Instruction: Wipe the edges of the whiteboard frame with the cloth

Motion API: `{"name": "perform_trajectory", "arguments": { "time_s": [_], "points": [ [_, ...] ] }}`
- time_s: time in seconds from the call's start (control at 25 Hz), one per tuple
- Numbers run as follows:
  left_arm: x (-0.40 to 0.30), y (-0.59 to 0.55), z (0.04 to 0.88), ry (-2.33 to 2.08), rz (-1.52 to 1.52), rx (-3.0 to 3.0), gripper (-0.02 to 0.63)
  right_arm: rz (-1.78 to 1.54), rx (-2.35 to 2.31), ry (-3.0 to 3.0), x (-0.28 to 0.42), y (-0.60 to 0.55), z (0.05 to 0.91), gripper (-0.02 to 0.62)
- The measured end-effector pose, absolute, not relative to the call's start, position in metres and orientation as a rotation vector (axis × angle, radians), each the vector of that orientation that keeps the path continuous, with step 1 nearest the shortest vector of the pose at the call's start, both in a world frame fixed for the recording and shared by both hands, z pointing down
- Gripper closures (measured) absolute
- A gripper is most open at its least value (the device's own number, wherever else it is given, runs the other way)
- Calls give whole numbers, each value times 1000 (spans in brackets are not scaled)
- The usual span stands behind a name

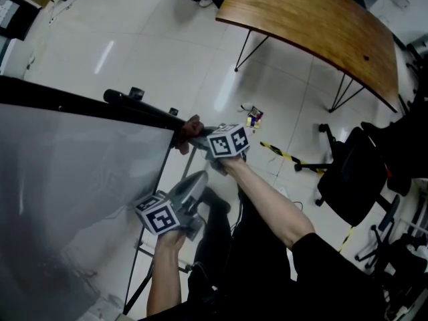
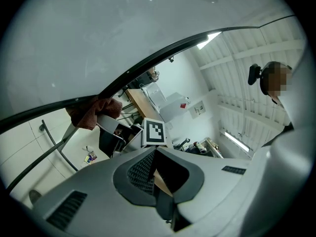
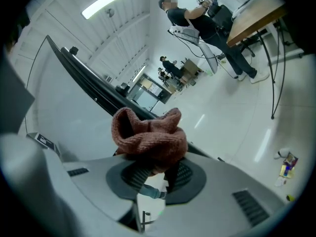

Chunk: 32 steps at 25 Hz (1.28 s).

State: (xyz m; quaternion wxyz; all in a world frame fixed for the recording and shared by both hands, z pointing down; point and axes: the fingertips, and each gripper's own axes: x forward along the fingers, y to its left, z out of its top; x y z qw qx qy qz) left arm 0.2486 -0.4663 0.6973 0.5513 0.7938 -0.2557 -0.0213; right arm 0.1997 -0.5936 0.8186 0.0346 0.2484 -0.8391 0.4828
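Rust-brown knitted cloth (image 3: 149,134) bunches in our right gripper's (image 3: 157,169) clamped jaws at the whiteboard's smooth black frame (image 1: 80,103); our left gripper (image 2: 154,155) stays out of it, jaws together, empty.

right gripper (image 3: 157,174) jaws clamped on the brown cloth (image 3: 148,135), bunched just above the pads. Cloth sits against the whiteboard's dark frame (image 3: 94,90); wooden table (image 3: 254,14) well beyond the cloth.

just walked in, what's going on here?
A person works on a whiteboard frame with two handheld grippers. The right gripper is shut on a reddish-brown cloth, which is pressed against the frame's corner. The left gripper is shut and empty, held lower beside the board's side edge.
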Motion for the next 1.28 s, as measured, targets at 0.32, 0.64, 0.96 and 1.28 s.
{"name": "perform_trajectory", "arguments": {
  "time_s": [0.32, 0.64, 0.96, 1.28],
  "points": [
    [241, -462, 704, -620, -38, 1866, 611, 1364, 806, -2567, 192, -596, 826, 517],
    [234, -456, 703, -635, -41, 1860, 611, 1281, 837, -2628, 185, -590, 833, 517],
    [231, -456, 704, -650, -41, 1857, 611, 1305, 756, -2651, 182, -583, 828, 517],
    [223, -453, 709, -670, -47, 1844, 611, 1354, 703, -2660, 171, -573, 821, 517]
  ]
}}
